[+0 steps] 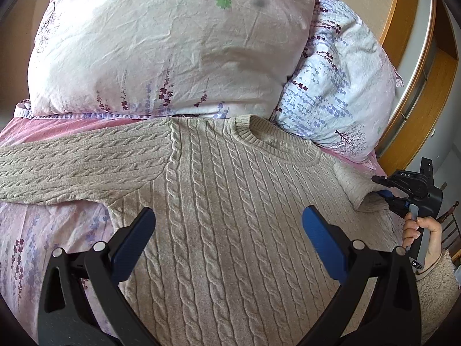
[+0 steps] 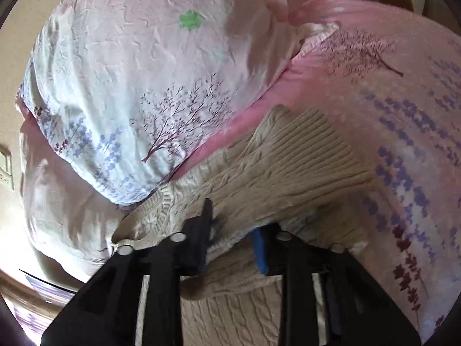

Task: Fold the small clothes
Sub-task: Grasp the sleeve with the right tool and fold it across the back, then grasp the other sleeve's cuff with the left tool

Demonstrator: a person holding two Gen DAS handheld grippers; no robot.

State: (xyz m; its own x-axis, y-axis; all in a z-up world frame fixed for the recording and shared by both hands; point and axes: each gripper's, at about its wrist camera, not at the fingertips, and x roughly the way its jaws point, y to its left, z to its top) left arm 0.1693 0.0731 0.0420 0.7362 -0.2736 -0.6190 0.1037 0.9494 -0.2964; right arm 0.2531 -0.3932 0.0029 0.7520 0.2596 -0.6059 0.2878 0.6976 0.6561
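A beige cable-knit sweater (image 1: 230, 178) lies face up on the bed, neckline toward the pillows. Its left sleeve (image 1: 72, 167) stretches flat out to the left. My left gripper (image 1: 229, 210) hovers open over the sweater's chest, nothing between its blue pads. At the right edge a hand (image 1: 423, 230) holds my right gripper (image 1: 380, 186) at the folded-in right sleeve (image 1: 354, 184). In the right wrist view my right gripper (image 2: 232, 222) is shut on that sleeve (image 2: 259, 184), whose ribbed cuff (image 2: 317, 150) sticks out beyond the fingers, above the sweater body (image 2: 230, 311).
Two floral pillows (image 1: 173, 43) (image 1: 340, 86) lie just behind the neckline. The pink flowered bedsheet (image 1: 52, 230) shows at the left and around the sleeve (image 2: 403, 115). A wooden bed frame (image 1: 403, 14) curves along the right, with a chair (image 1: 449, 225) beyond it.
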